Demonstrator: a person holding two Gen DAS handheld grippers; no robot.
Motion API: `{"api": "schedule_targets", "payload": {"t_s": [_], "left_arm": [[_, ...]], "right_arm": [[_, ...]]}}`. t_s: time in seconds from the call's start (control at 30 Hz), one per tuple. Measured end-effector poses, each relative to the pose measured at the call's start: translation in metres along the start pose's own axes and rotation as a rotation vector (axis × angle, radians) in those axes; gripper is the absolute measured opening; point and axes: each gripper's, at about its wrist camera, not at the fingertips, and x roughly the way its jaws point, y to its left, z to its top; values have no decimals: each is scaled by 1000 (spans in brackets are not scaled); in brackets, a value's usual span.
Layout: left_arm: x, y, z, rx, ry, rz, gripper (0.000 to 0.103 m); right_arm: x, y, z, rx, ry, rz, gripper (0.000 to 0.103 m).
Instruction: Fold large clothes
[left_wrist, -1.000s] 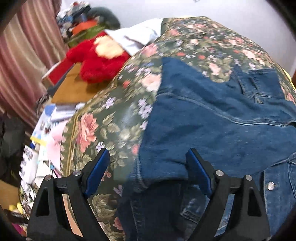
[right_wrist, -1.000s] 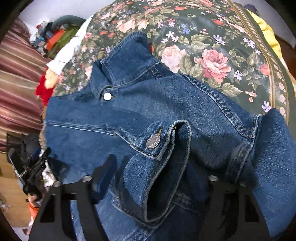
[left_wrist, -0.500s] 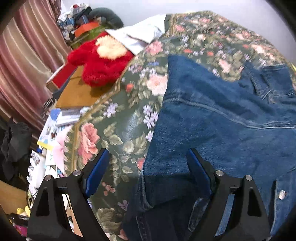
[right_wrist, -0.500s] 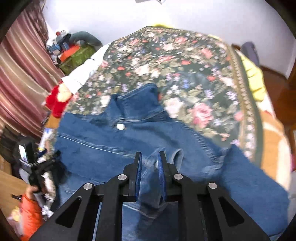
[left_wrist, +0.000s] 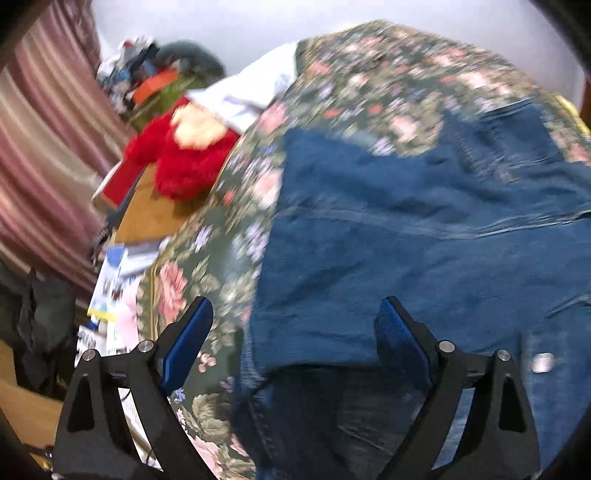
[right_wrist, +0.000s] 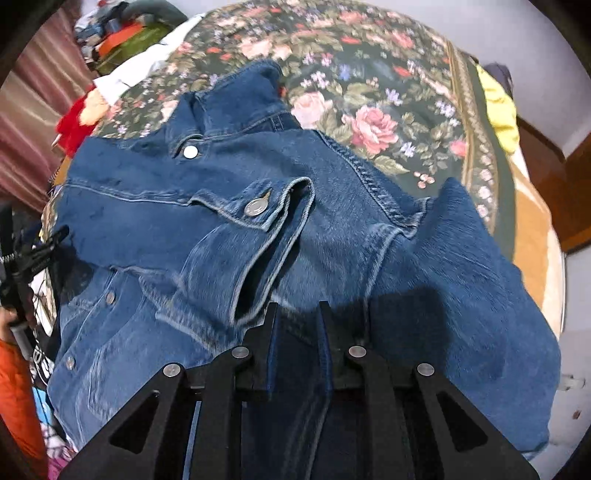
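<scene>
A blue denim jacket (right_wrist: 258, 229) lies spread on a bed with a dark floral cover (right_wrist: 388, 92), its collar at the far side. One cuffed sleeve (right_wrist: 266, 236) is folded across its front. It also shows in the left wrist view (left_wrist: 424, 240). My left gripper (left_wrist: 293, 325) is open, its blue-padded fingers wide apart over the jacket's left edge, holding nothing. My right gripper (right_wrist: 297, 325) is nearly shut, with a narrow gap between its fingers, low over the jacket's near part; dark denim shows in the gap, and I cannot tell whether the fingers pinch it.
A red plush toy (left_wrist: 184, 158) and a wooden surface (left_wrist: 147, 218) lie left of the bed, with papers (left_wrist: 114, 288) below and a striped curtain (left_wrist: 44, 155) behind. A yellow cloth (right_wrist: 498, 107) sits at the bed's far right edge. Clutter (right_wrist: 122, 33) is piled far left.
My right gripper closed from wide open to a narrow gap, lifted away, then came back down close over the jacket. My left gripper stayed open and shifted slightly; its view is now blurred.
</scene>
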Motion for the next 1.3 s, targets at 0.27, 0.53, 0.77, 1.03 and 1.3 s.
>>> {"api": "schedule_targets", "payload": {"t_s": [0.27, 0.53, 0.77, 1.03, 1.3], "left_arm": [[-69, -61, 35, 77, -162, -106, 92], [-96, -136, 38, 185, -188, -229, 92], [-114, -195, 34, 316, -209, -264, 92], [-122, -239, 40, 365, -212, -330, 92], [-114, -278, 44, 370, -151, -391, 92]], "right_arm": [[-78, -38, -26, 74, -213, -115, 15], [-22, -93, -70, 41, 3, -391, 15], [-33, -133, -106, 133, -12, -425, 20], [-76, -200, -162, 351, -101, -423, 87], [-101, -283, -242, 851, -207, 11, 87]]}}
